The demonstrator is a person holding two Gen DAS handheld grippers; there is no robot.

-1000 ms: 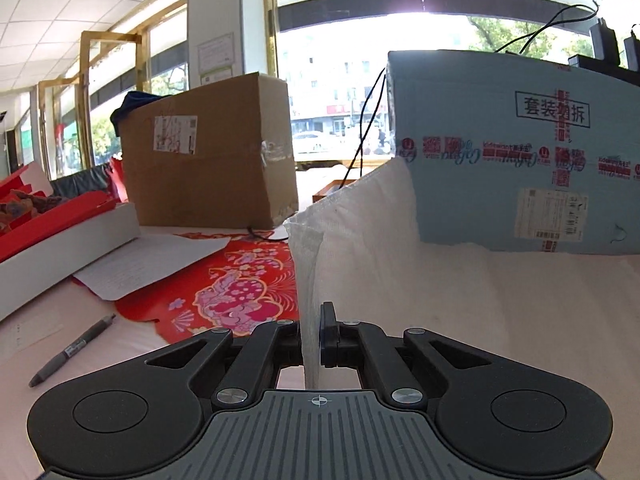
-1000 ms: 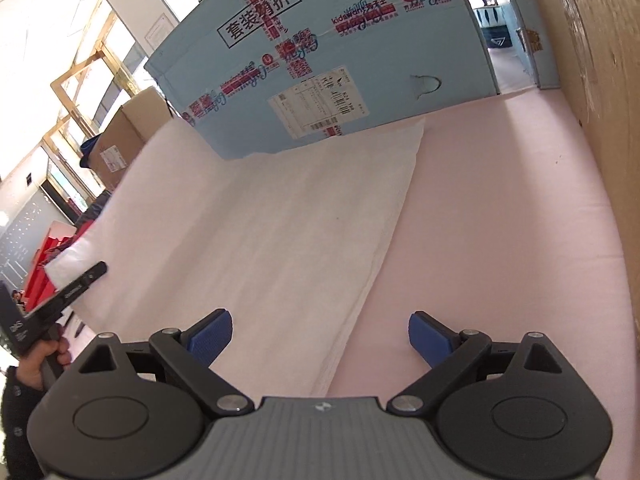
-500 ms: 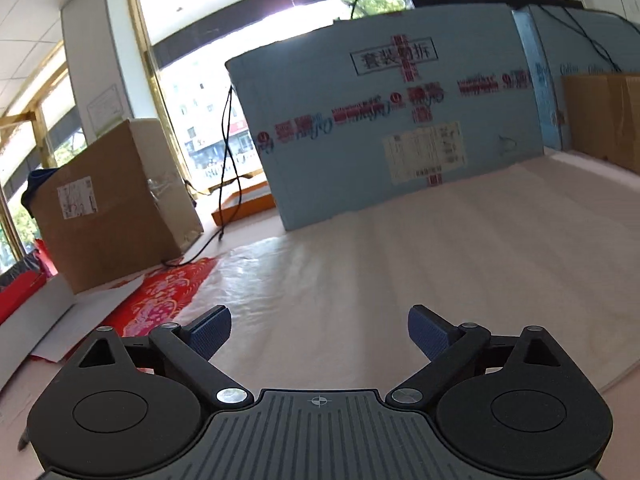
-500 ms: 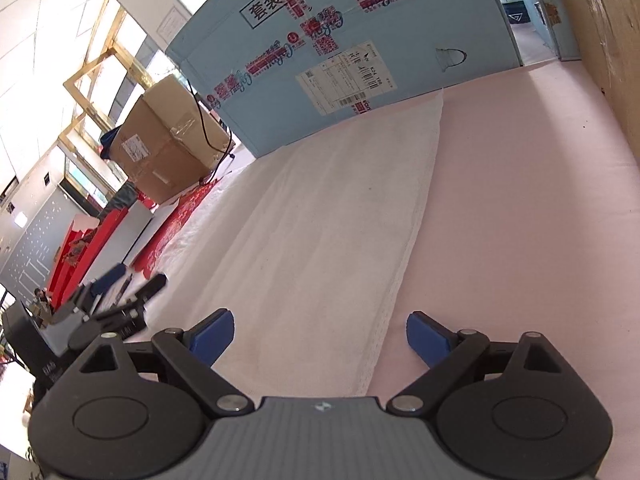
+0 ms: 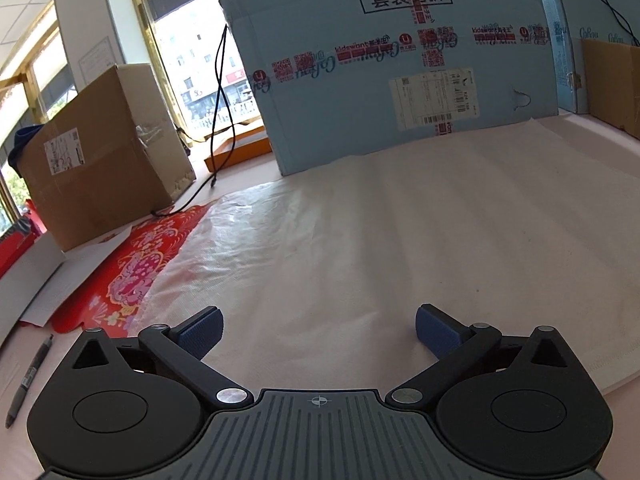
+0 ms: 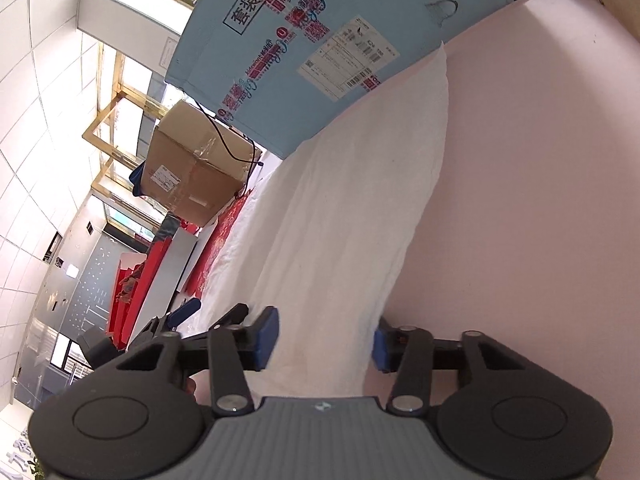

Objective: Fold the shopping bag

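White bag (image 6: 344, 216) between right jaws

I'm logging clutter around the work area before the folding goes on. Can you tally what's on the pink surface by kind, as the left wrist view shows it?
White shopping bag: 1
Blue cartons: 2, the big printed one and one behind it
Brown cardboard boxes: 2, left and far right
Red floral sheet: 1
Pen: 1
Total: 7
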